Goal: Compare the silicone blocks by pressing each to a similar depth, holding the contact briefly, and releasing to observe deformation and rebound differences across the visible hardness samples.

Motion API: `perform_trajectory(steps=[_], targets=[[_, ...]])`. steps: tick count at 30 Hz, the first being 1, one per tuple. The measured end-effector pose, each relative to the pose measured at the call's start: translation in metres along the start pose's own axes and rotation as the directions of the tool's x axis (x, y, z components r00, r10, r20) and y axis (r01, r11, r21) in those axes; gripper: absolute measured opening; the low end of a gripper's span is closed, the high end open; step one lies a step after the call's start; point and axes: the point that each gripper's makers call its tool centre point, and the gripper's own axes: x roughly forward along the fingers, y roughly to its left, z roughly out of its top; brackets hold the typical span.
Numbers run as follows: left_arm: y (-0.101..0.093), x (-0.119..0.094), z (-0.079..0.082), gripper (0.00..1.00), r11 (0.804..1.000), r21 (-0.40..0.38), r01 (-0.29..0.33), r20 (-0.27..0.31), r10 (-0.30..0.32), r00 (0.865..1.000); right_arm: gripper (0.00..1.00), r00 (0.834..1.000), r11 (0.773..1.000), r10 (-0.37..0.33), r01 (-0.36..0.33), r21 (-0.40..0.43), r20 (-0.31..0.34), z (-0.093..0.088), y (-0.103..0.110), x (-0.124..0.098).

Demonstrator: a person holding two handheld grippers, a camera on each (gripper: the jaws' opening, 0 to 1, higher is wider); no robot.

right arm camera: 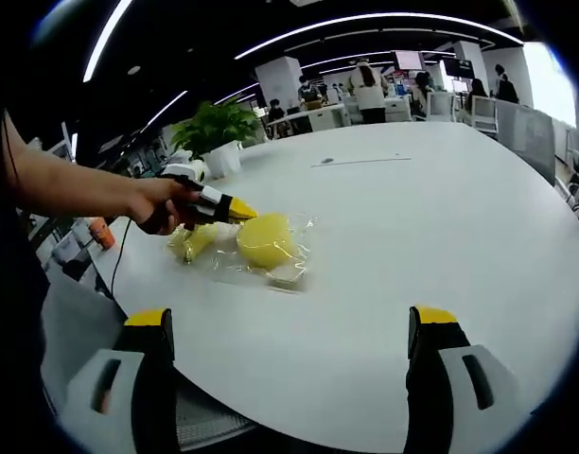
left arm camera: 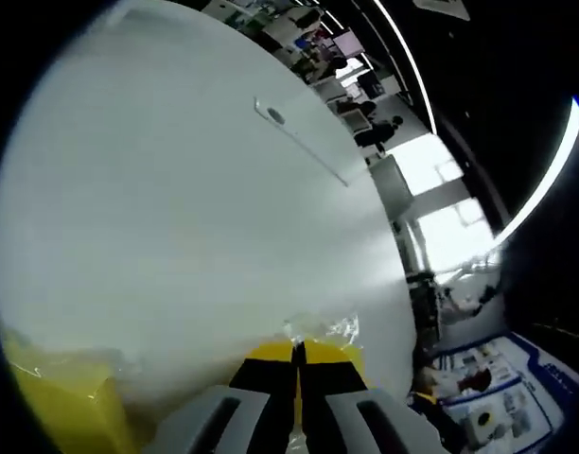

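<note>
Jaws of your left gripper [right arm camera: 235, 210] sit pressed together, tips touching the yellow block [right arm camera: 264, 238] on the table [right arm camera: 412, 236]; your right gripper [right arm camera: 291, 326] hangs spread wide, near it.

Open office: dark ceiling, light strips [right arm camera: 365, 24], potted plant [right arm camera: 219, 128].

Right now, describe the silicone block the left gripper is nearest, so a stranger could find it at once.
On the big white round table, near the edge by the potted plant, lies a sheet of clear plastic wrap. The rounded yellow block sits on it, beside the left gripper; the yellow piece next to it is flatter and paler.
</note>
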Motion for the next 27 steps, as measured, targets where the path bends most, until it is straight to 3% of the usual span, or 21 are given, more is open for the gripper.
perform_trajectory(steps=[10, 14, 19, 21, 25, 27], targets=[[-0.004, -0.006, 0.005, 0.00, 1.000, 0.011, 0.010, 0.024, -0.010, 1.000, 0.96, 1.000, 1.000, -0.004, 0.004, 0.002, 0.017, 0.004, 0.001, -0.002], [-0.003, -0.011, 0.014, 0.00, 0.996, 0.082, -0.021, 0.070, 0.015, 0.997, 0.96, 1.000, 1.000, -0.004, 0.004, 0.003, 0.020, 0.003, 0.003, -0.004], [-0.005, -0.019, 0.027, 0.00, 0.989, 0.144, -0.021, 0.112, 0.005, 0.994, 0.96, 1.000, 1.000, -0.003, 0.003, -0.002, 0.018, 0.003, 0.004, -0.005], [-0.006, -0.020, 0.029, 0.00, 0.993, 0.119, -0.015, 0.117, 0.002, 0.993, 0.96, 1.000, 1.000, -0.005, 0.005, -0.001, 0.022, 0.003, 0.004, -0.005], [-0.015, -0.024, 0.036, 0.00, 0.982, 0.191, -0.001, 0.130, -0.024, 0.991, 0.96, 1.000, 1.000, -0.006, 0.006, -0.003, 0.029, 0.007, 0.005, -0.006], [-0.020, -0.027, 0.041, 0.00, 0.964, 0.268, 0.007, 0.148, -0.049, 0.988, 0.96, 1.000, 1.000, -0.008, 0.008, -0.009, 0.027, 0.007, 0.005, -0.006]])
